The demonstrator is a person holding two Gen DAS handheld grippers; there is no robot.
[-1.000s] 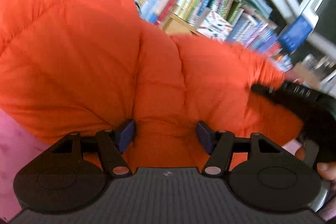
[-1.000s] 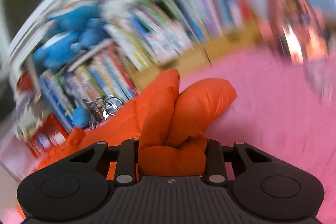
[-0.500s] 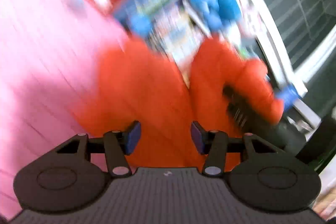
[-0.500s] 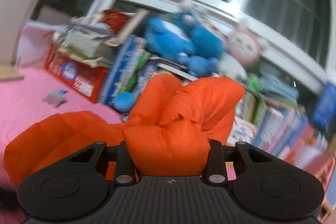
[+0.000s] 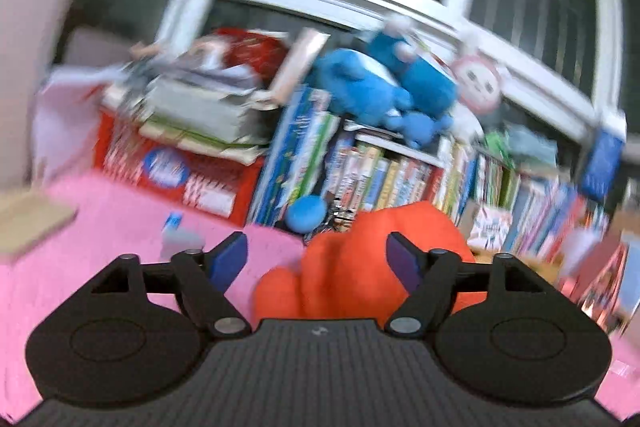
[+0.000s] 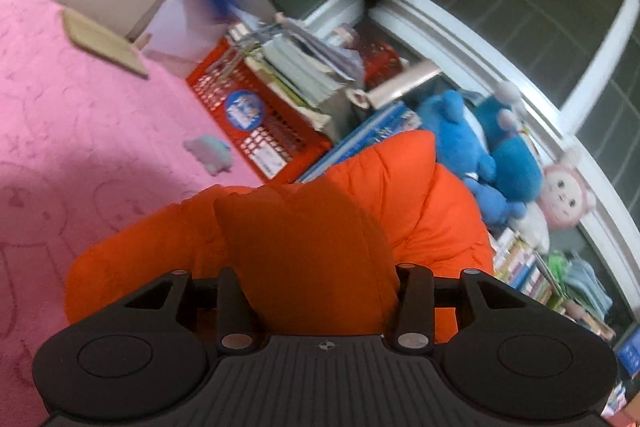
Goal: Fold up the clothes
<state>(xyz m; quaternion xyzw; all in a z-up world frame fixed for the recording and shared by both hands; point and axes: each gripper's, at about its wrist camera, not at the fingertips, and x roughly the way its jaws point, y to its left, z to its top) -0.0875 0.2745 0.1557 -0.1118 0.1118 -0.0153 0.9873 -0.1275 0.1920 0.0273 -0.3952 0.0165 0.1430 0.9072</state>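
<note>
While the pink bed (image 6: 72, 131) fills the left of both views, everything else reads off it: bookshelf (image 5: 400, 179) at its far edge under the window, red crate (image 6: 256, 115) beside that.

Orange puffer jacket (image 6: 400, 211) is bunched up over the bed's far side, in front of the books, not flat. A thick wad rises clear of the bed (likely lifted to carry a section over for a fold, but could equally be a shake-out; can't settle which).

Right gripper (image 6: 316, 291): jaws clenched on that wad, fabric bulging up between them. Padded bulk means a deep bite is needed or it slips.

Left gripper (image 5: 316, 259): jaws spread wide, nothing pinched. Jacket sits beyond and partly between the blue pads (image 5: 230, 259) without visible contact on either; looks positioned to take a second hold.

Small stuff: grey-blue toy (image 6: 210, 155) on the bed near the crate, clear of the jacket. Left view is motion-blurred.
</note>
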